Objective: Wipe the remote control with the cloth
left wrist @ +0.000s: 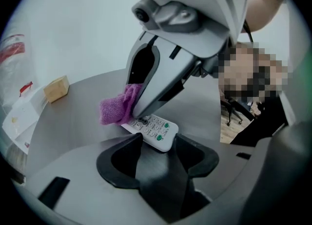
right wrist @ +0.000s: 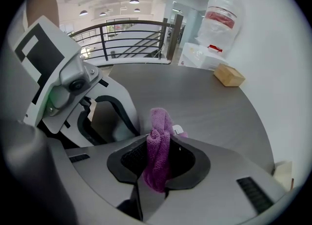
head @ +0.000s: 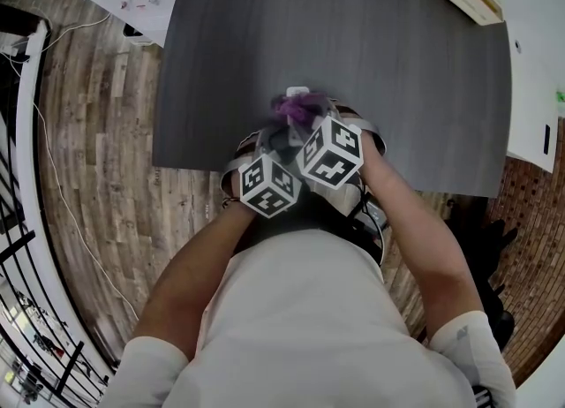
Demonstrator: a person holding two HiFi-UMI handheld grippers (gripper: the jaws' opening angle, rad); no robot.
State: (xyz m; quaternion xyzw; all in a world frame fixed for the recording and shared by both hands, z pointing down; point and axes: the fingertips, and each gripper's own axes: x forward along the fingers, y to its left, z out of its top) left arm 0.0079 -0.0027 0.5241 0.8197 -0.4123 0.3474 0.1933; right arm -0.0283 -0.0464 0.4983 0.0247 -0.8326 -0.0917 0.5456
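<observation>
White short-sleeved shirt; grey left gripper and right gripper, black-and-white marker cubes.

The remote control lies on the table; cloth at its far end (left corner); box well beyond, leftward.

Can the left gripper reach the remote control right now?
Probably yes: the left gripper has its jaws open, and the near end of the remote control lies at their tips; the right gripper, shut on the cloth, covers only the far end.

Purple cloth, white remote control with green buttons, dark grey table
</observation>
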